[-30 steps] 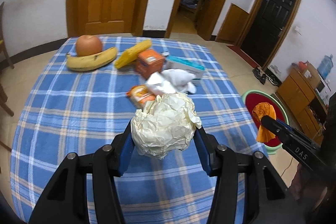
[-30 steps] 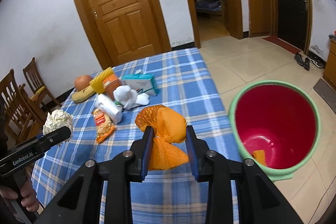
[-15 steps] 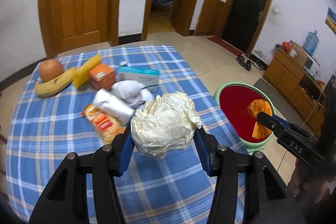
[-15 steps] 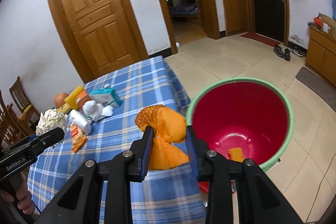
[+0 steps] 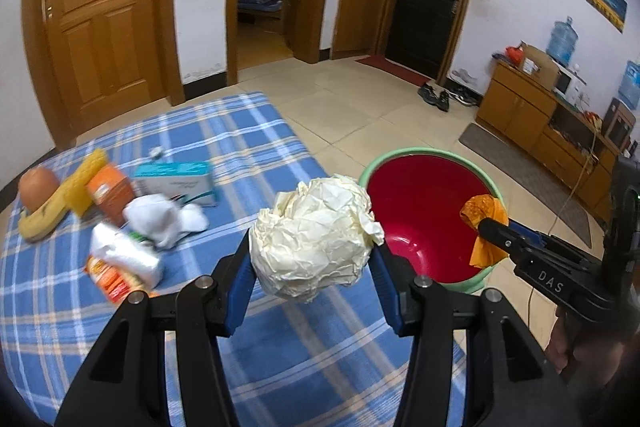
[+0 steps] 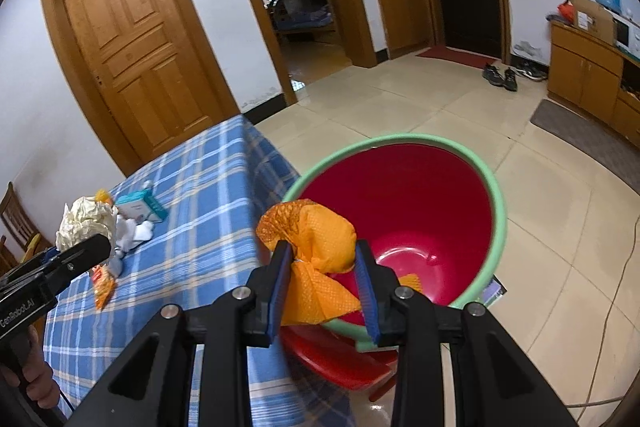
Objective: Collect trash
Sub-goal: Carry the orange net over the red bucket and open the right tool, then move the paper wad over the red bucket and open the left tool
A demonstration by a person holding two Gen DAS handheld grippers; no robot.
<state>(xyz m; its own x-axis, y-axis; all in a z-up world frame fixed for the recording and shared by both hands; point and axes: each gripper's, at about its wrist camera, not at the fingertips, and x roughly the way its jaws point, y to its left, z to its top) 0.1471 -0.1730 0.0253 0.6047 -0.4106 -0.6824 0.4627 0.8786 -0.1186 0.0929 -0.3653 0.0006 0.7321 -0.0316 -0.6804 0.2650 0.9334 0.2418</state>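
Clearly, the move to come turned on one relation: the red bin (image 6: 400,211) with its green rim stood on the floor just beside the table's edge, and the right gripper (image 6: 322,263) was the nearer one to it. Its jaws were closed narrowly on the orange cloth (image 6: 316,247), a soft net-like bundle with a dimpled weave, and this bundle hung in front of the bin's near rim, seemingly over the opening or at its edge. I judged that a small advance and an opening of the jaws would drop it inside.

The left gripper (image 5: 314,251) held the crumpled paper ball (image 5: 314,239) with its jaws set wide apart, pressing on both sides of it. The ball was cream-coloured, stiff and full of sharp folds, roughly round, so it had no long axis. It was above the blue checked tablecloth (image 5: 248,155), and the bin lay to its right and forward.

More things lay on the cloth behind: a white tissue wad (image 5: 160,223), an orange snack wrapper (image 5: 114,277), a teal box (image 5: 174,179) and a banana (image 5: 44,221). The bin looked smooth, hard plastic.
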